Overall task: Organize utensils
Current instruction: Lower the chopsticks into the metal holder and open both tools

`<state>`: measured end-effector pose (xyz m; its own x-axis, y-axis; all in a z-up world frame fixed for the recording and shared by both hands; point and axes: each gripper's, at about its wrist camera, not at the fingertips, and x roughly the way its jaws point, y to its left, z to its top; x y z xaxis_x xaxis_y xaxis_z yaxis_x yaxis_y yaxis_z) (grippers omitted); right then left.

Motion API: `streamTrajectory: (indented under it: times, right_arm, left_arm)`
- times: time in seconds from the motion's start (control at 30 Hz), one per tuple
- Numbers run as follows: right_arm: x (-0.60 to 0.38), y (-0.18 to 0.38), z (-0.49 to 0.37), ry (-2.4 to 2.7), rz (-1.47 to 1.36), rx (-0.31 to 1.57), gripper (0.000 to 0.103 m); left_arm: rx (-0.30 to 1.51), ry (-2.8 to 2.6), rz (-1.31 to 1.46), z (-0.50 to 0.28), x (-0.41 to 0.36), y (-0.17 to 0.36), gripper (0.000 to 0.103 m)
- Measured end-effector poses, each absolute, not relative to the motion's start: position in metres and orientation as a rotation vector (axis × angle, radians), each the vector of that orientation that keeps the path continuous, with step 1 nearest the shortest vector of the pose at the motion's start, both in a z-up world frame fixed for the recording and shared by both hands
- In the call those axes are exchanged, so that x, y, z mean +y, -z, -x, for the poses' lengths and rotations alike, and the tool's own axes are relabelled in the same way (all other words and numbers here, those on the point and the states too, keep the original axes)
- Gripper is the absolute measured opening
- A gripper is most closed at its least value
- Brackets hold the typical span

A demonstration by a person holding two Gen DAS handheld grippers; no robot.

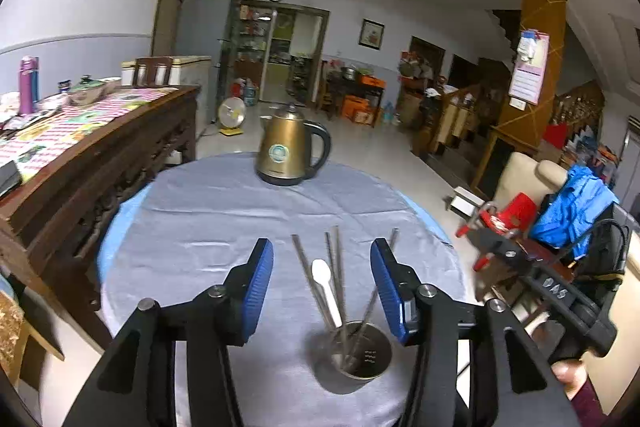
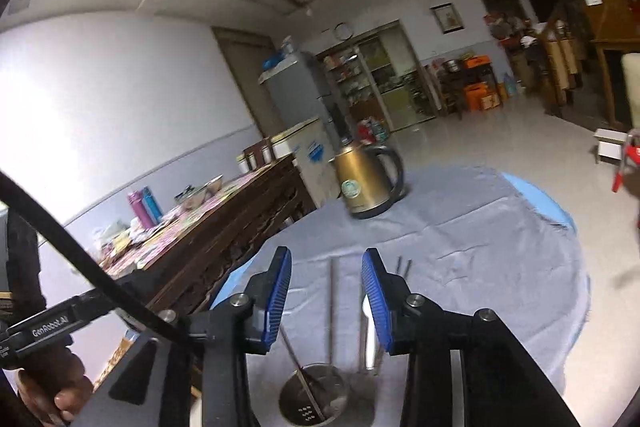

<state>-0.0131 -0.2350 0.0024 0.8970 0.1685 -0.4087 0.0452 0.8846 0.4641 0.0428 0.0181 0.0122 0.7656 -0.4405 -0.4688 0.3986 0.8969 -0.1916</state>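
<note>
A round steel cup, perforated near its rim, stands at the near edge of a round table draped in a smooth, creased grey cloth, holding slim metal chopsticks and a white plastic spoon that lean out of it. A brass-coloured kettle with a black handle sits at the far side. Both the left gripper and the right gripper hover above the cup with their ribbed blue pads spread wide, gripping nothing.
</note>
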Motion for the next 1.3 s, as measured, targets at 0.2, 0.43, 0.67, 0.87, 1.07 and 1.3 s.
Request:
streamTrajectory:
  times: [0.2, 0.43, 0.67, 0.87, 1.07, 1.3]
  right_arm:
    - [-0.25, -0.007, 0.037, -0.002, -0.502, 0.468, 0.04]
    - [-0.263, -0.02, 0.073, 0.059, -0.486, 0.462, 0.049]
    - [-0.279, -0.032, 0.109, 0.106, -0.482, 0.443, 0.049]
    - [-0.279, -0.04, 0.12, 0.083, -0.49, 0.449, 0.049]
    - [-0.257, -0.048, 0.122, 0.024, -0.459, 0.475, 0.05]
    - [-0.23, -0.05, 0.12, -0.024, -0.408, 0.493, 0.054]
  left_arm:
    - [0.563, 0.407, 0.08, -0.032, 0.035, -0.007, 0.068]
    - [0.603, 0.362, 0.026, -0.016, 0.04, 0.002, 0.07]
    - [0.651, 0.342, -0.032, -0.002, 0.038, 0.019, 0.071]
    - [0.666, 0.35, -0.031, 0.005, 0.035, 0.019, 0.072]
    - [0.594, 0.351, -0.037, 0.023, 0.04, 0.002, 0.075]
    - [0.526, 0.312, -0.042, 0.033, 0.045, -0.009, 0.078]
